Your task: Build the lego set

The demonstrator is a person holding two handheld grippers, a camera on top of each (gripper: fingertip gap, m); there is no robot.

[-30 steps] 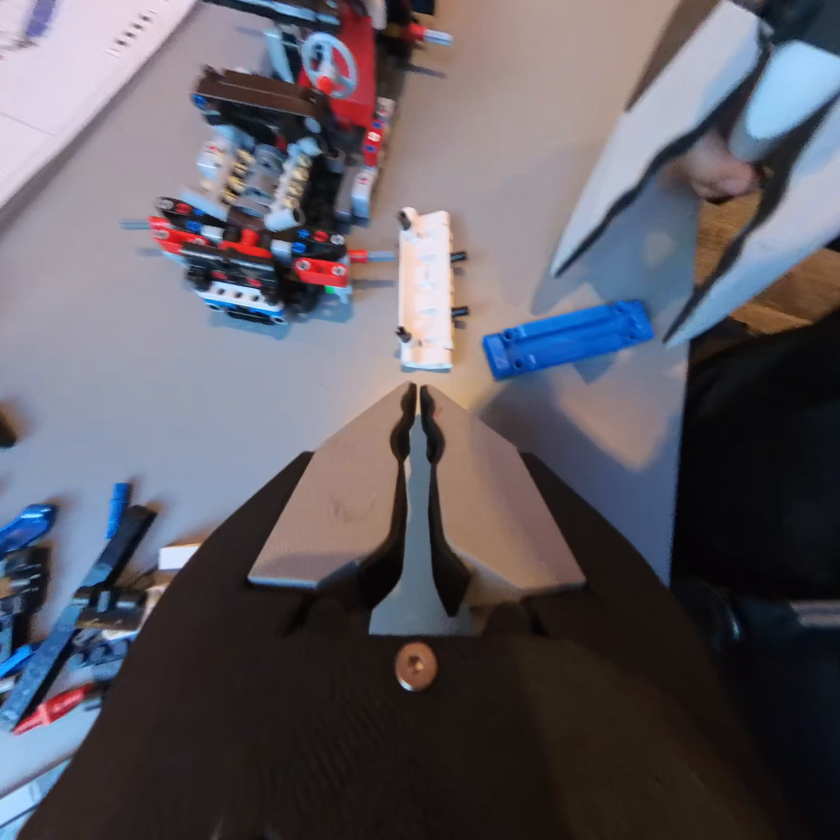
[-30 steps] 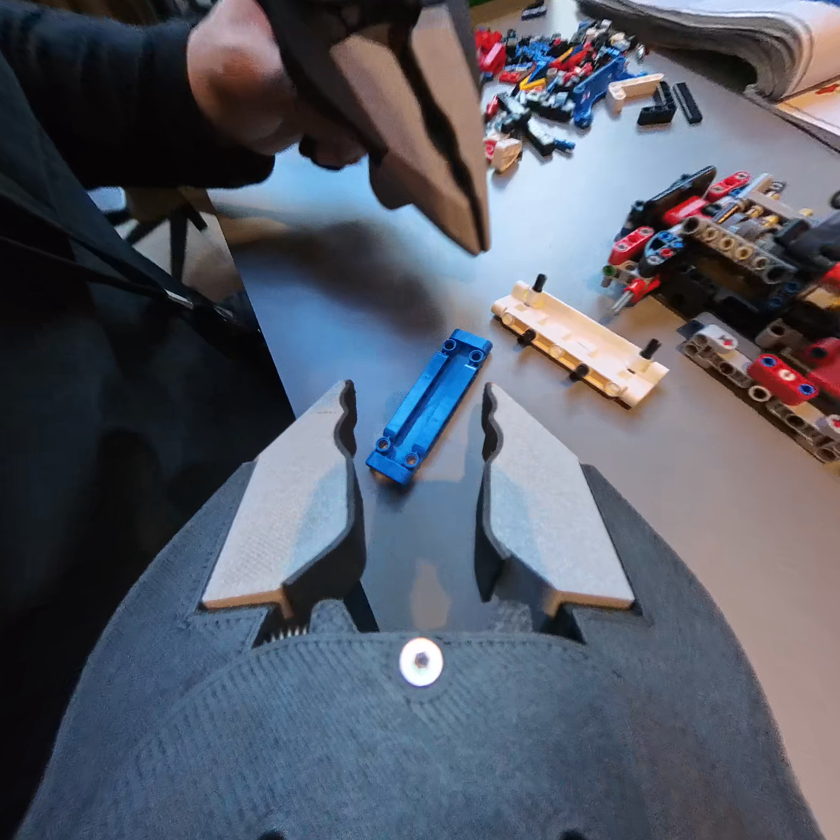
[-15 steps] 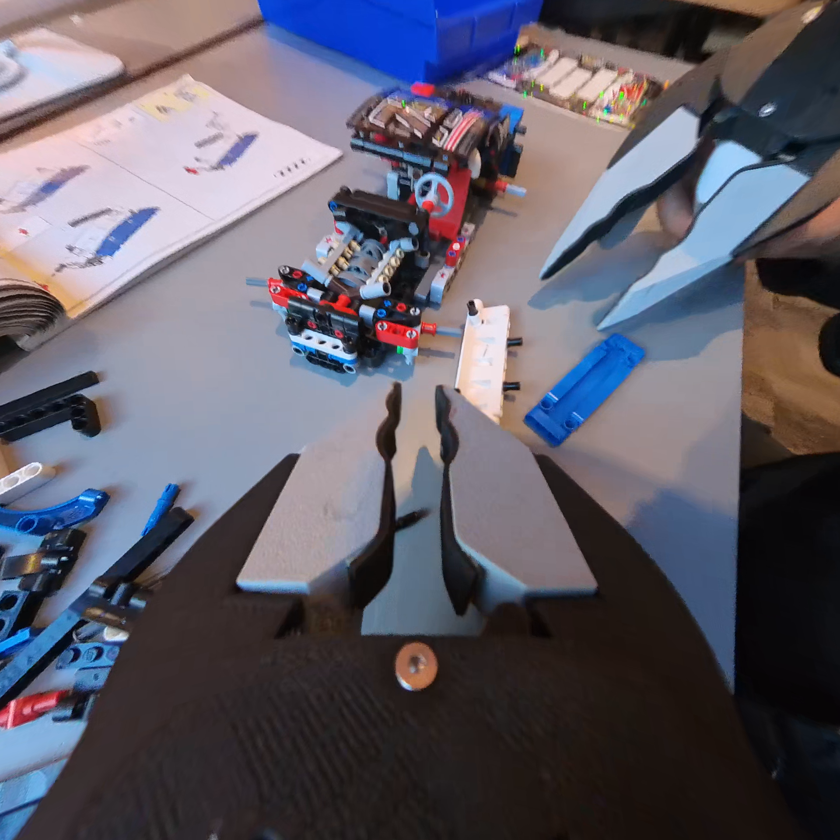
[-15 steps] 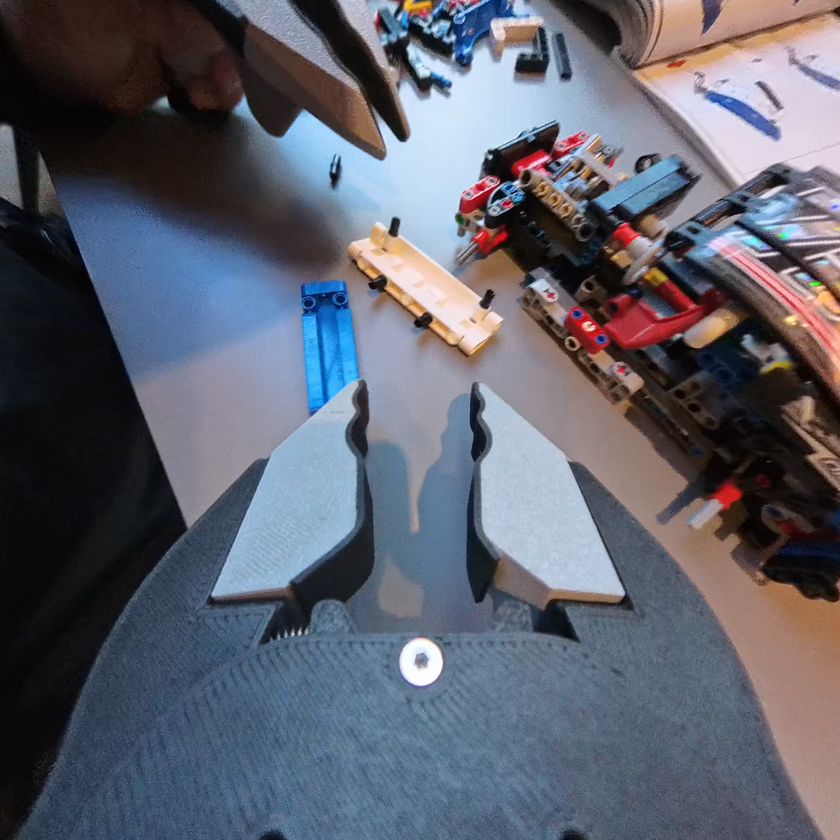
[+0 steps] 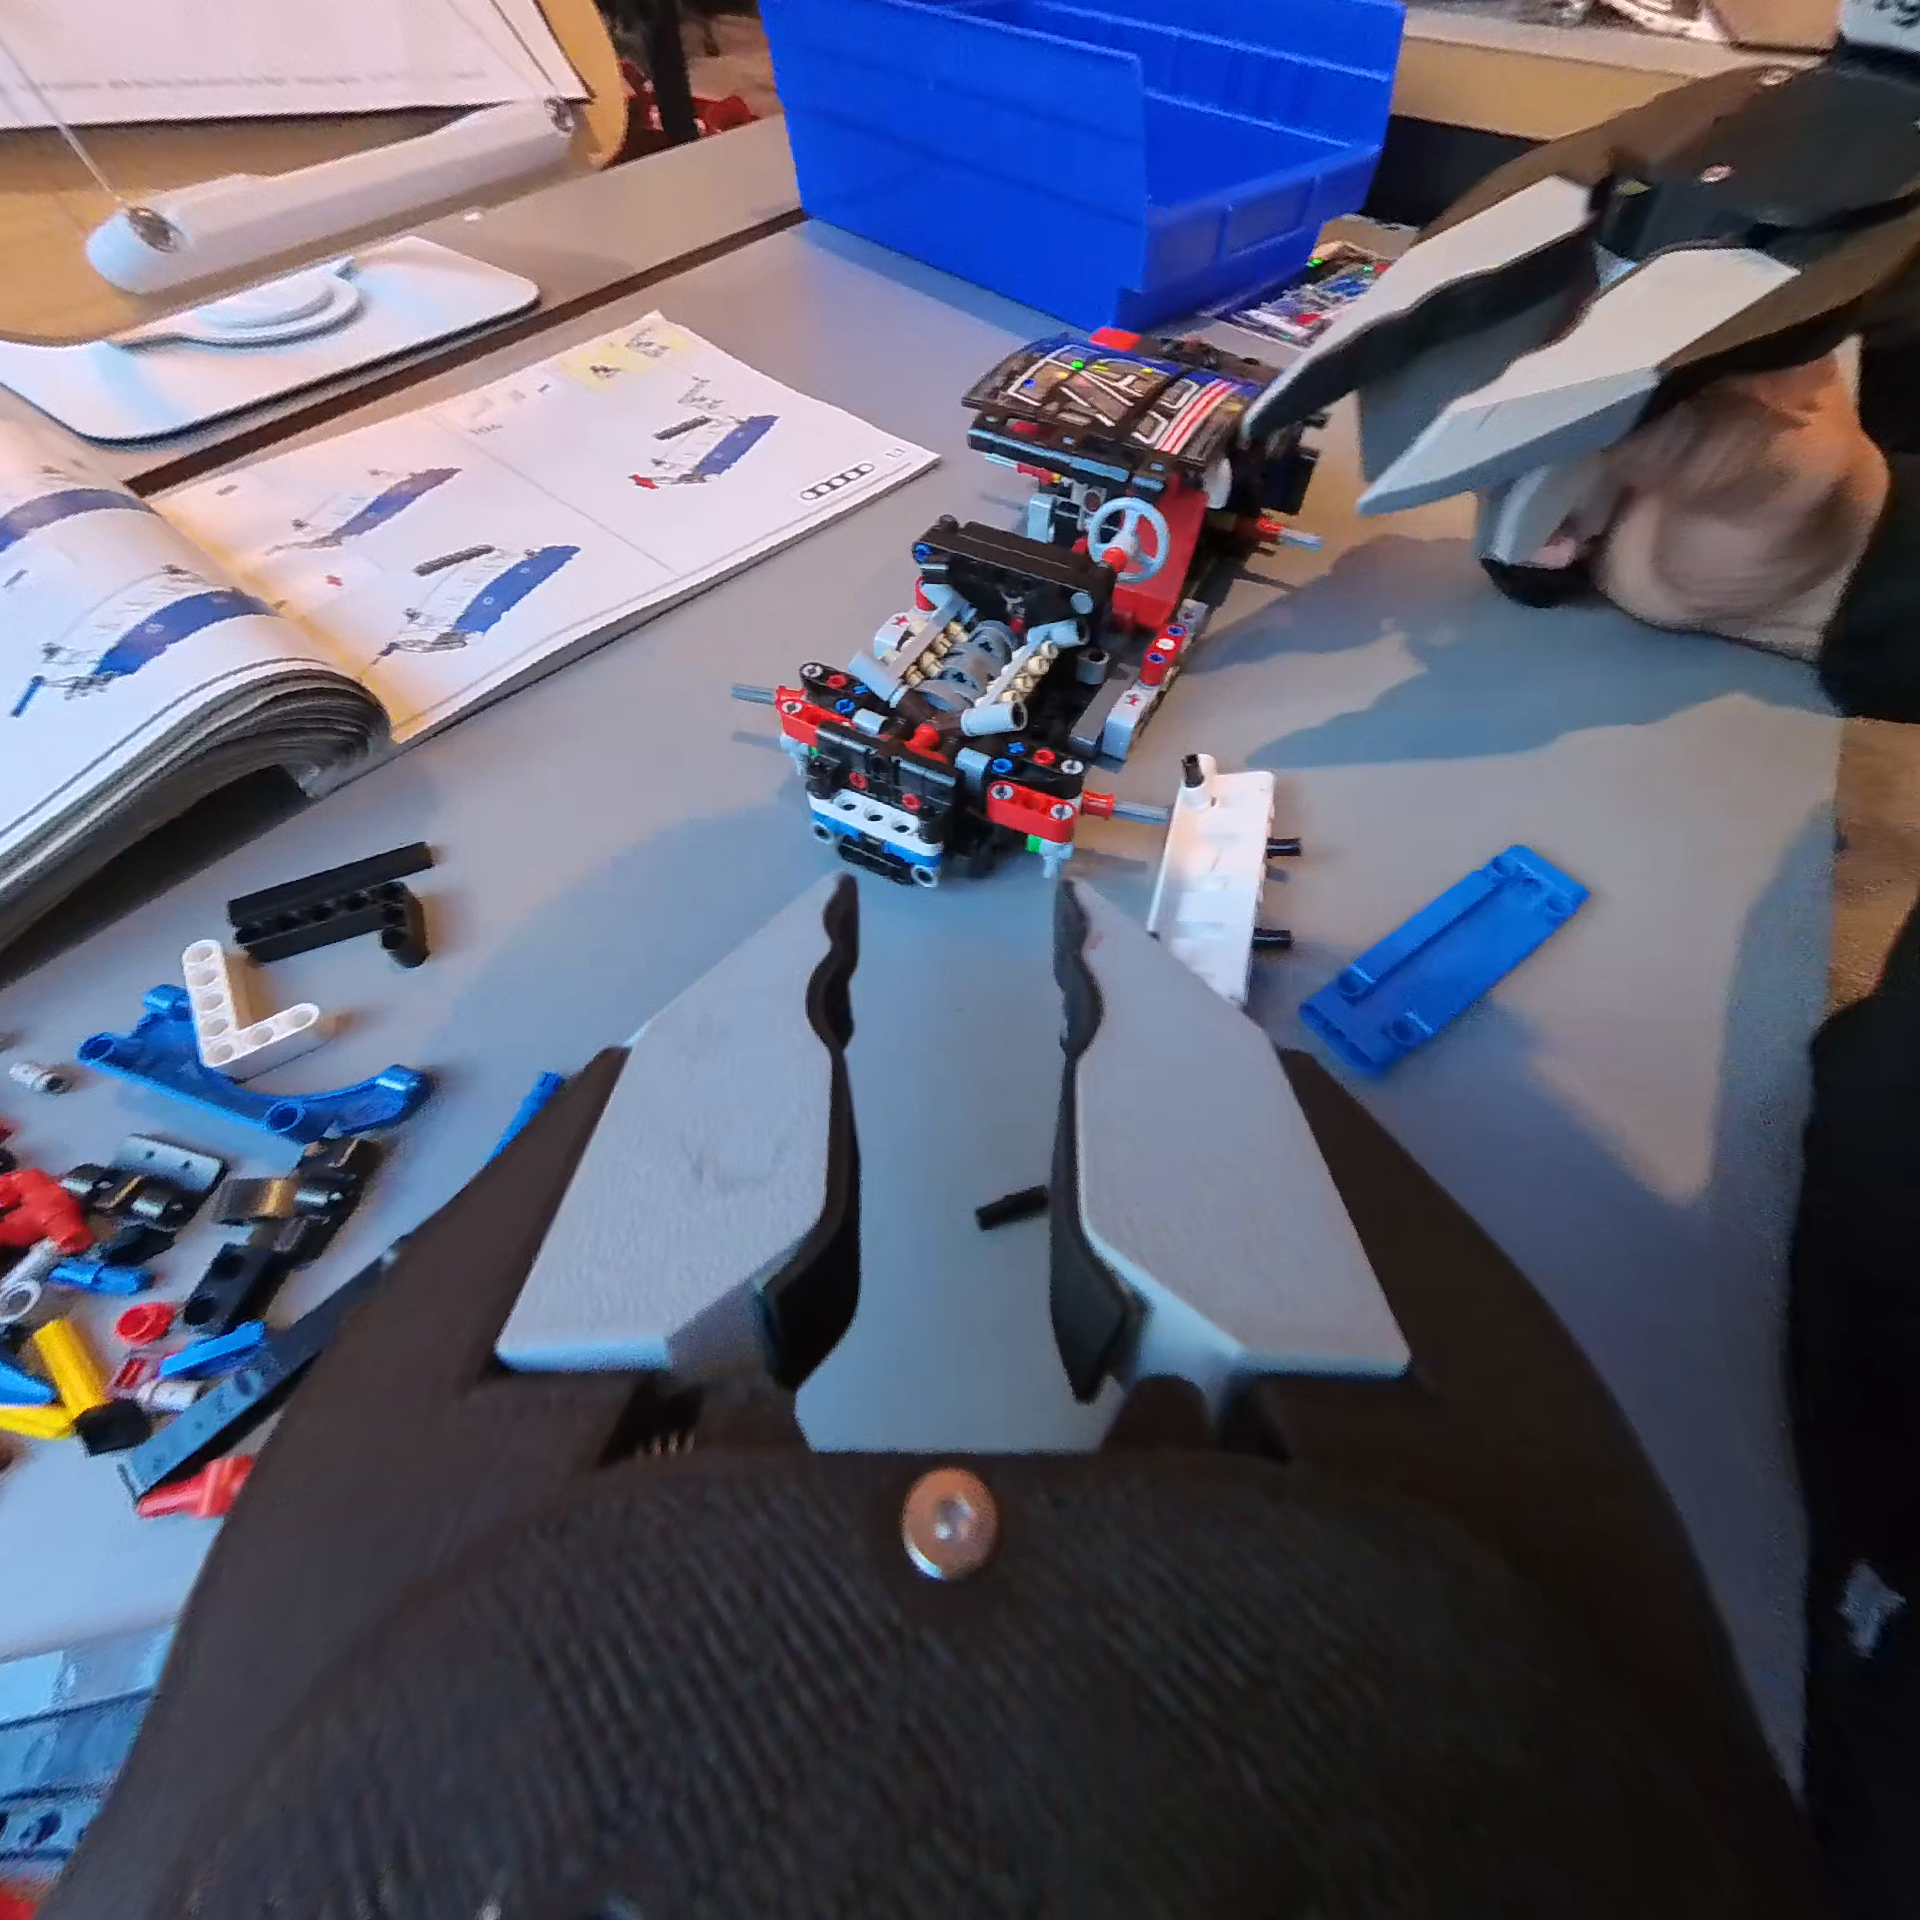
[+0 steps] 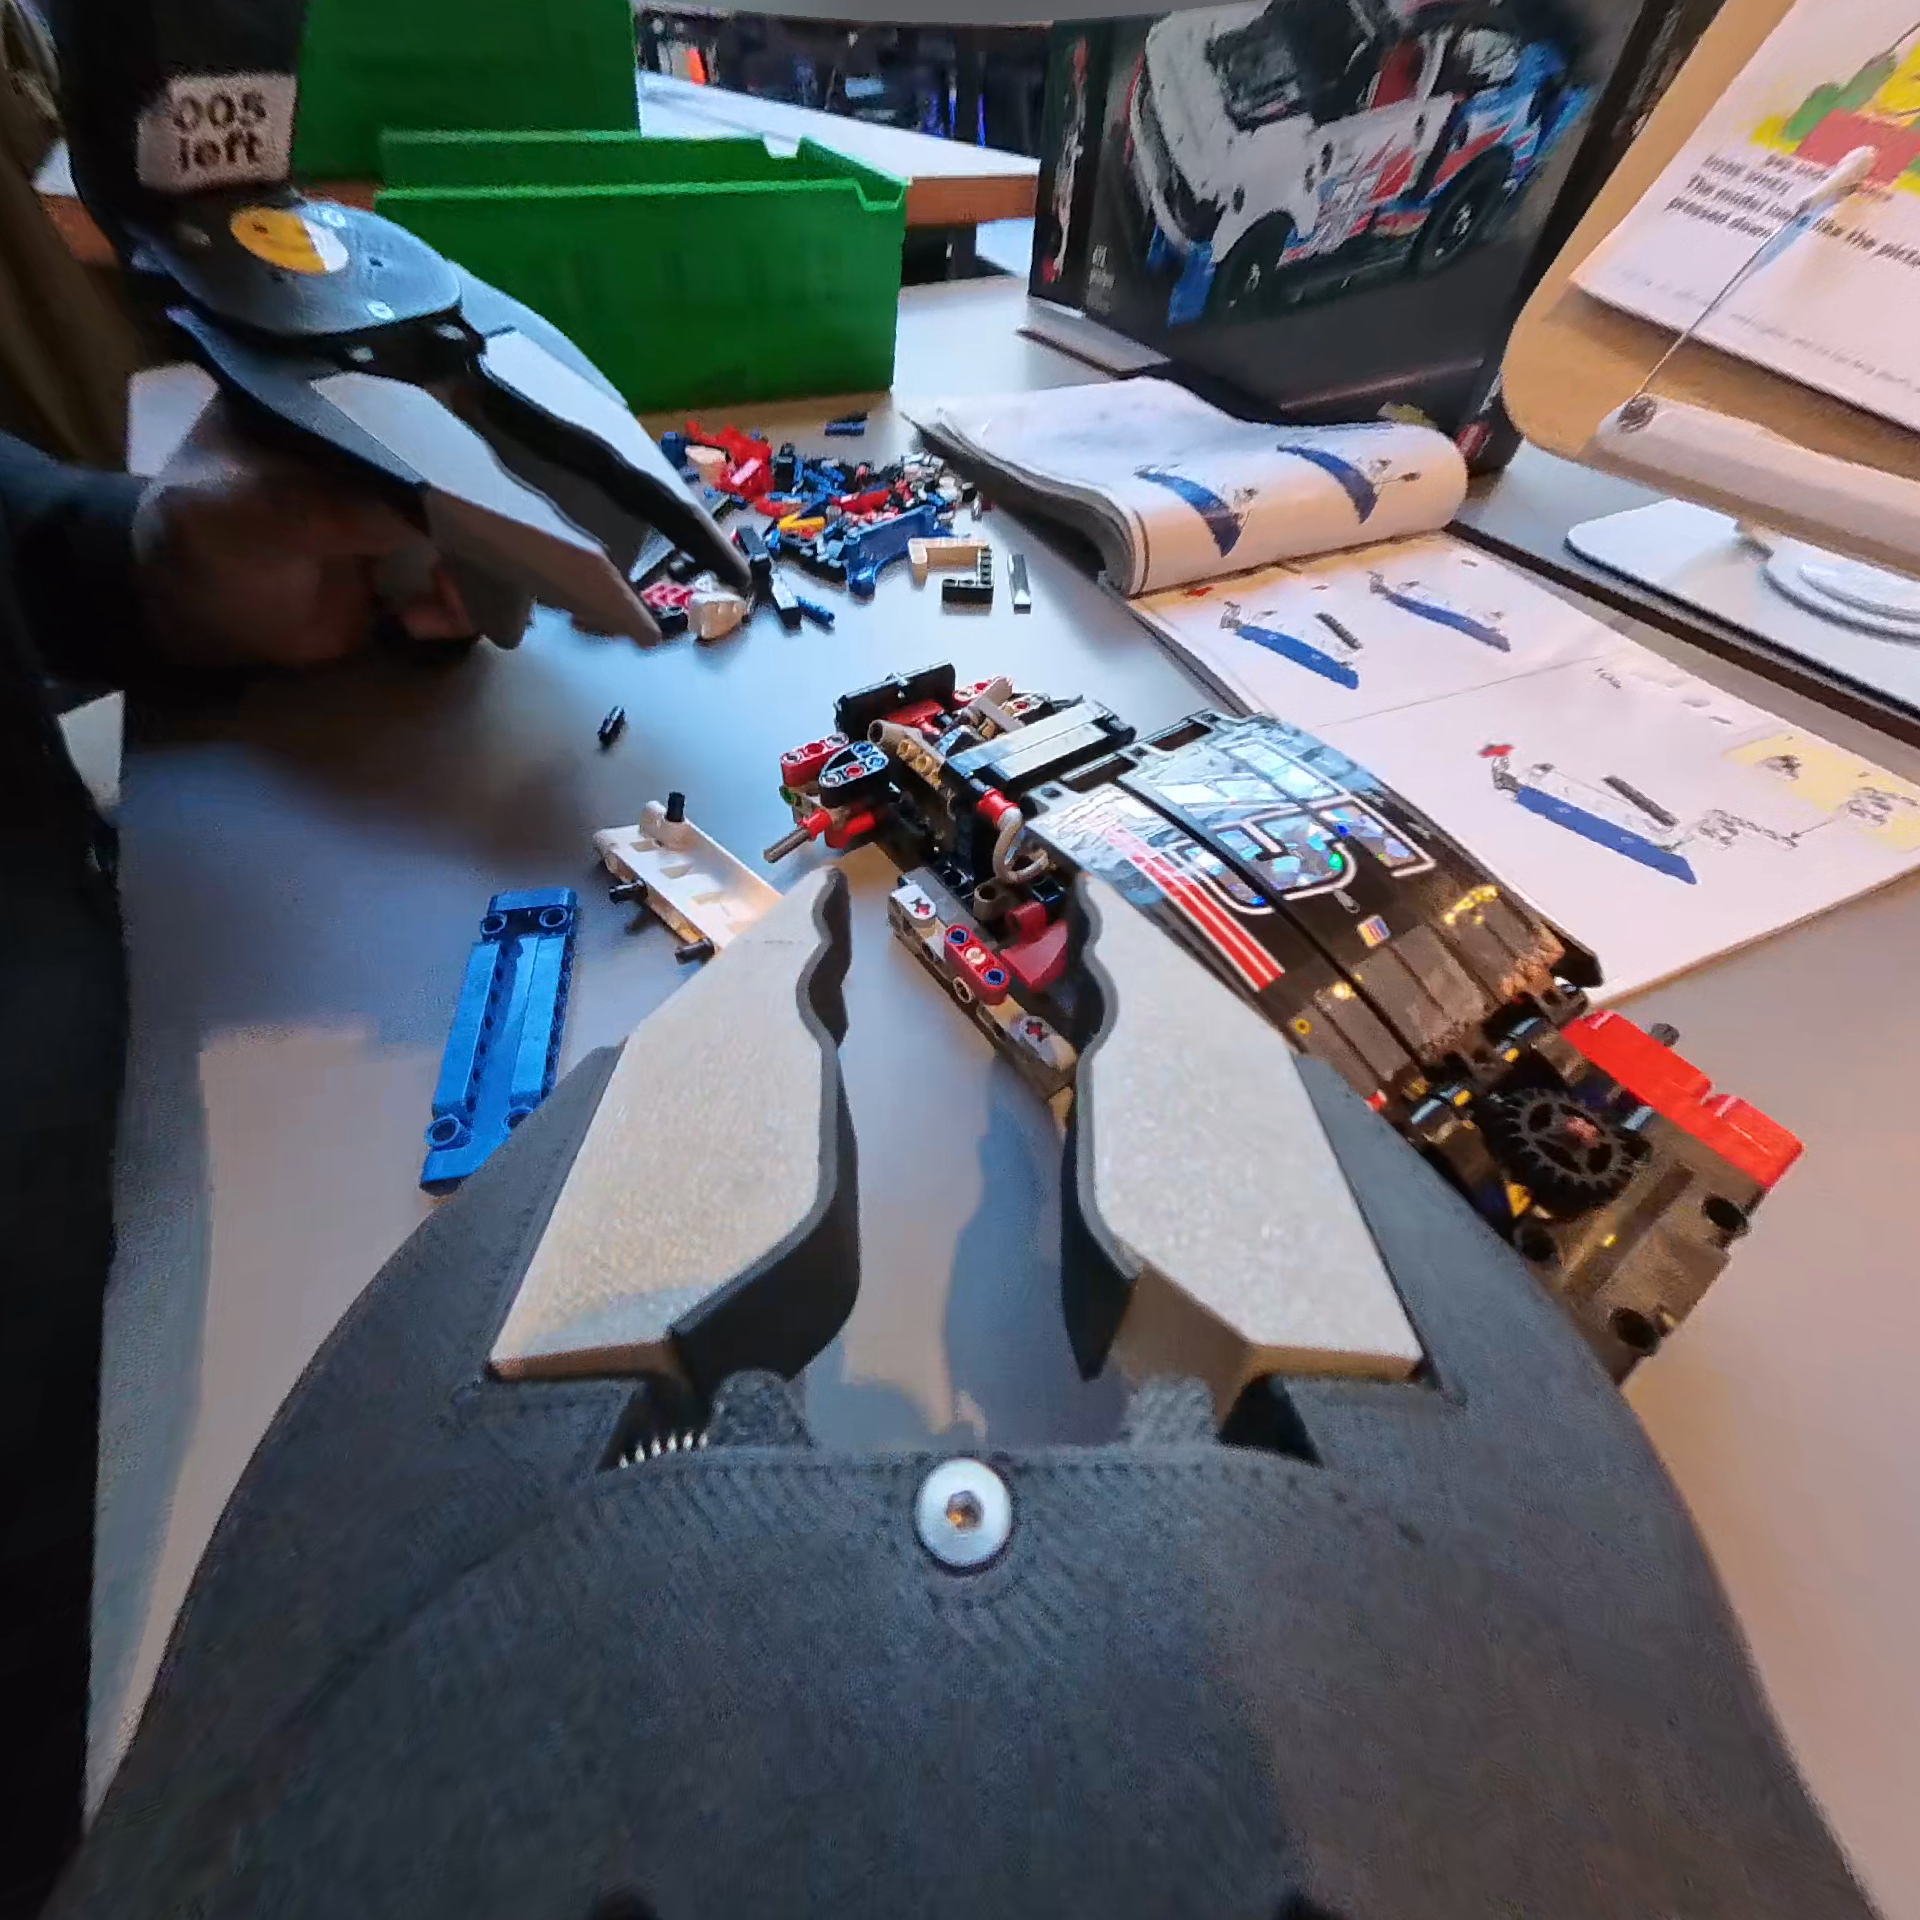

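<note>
changes vs 0.5 s ago: left gripper (image 5: 951, 914) jaws now wide apart w/ nothing between them, were only a narrow gap; a small black pin (image 5: 1011, 1207) lies on the tabletop betw. its fingers in the left wrist view, lower centre. right gripper (image 6: 954, 909) jaws apart and empty, same as before, but the view has swung toward the car, so the half-built black, red and grey lego car (image 6: 1226, 914) now fills centre-right of the right wrist view and the right fingertip overlaps it; contact can't tell. blue flat rectangular lego panel (image 6: 501, 1034) now sits left of the left finger, mid-left of frame. in the left wrist view the right gripper hangs upper right, above the car's rear.

surface and room, big to small: grey tabletop (image 5: 623, 790); blue plastic bin (image 5: 1081, 135) top centre of the left wrist view; green plastic bin (image 6: 644, 260) upper left of the right wrist view; dark lego box w/ a car picture (image 6: 1309, 197) top centre-right; open white instruction booklet (image 5: 343, 561) left of the car; white monitor stand base (image 5: 270, 312) upper left.

parts: white lego panel w/ black pins (image 5: 1216, 873) just beside the car's front, blue panel right of it, apart. pile of loose mixed-colour lego pieces (image 5: 156, 1216) lower left of the left wrist view.
</note>
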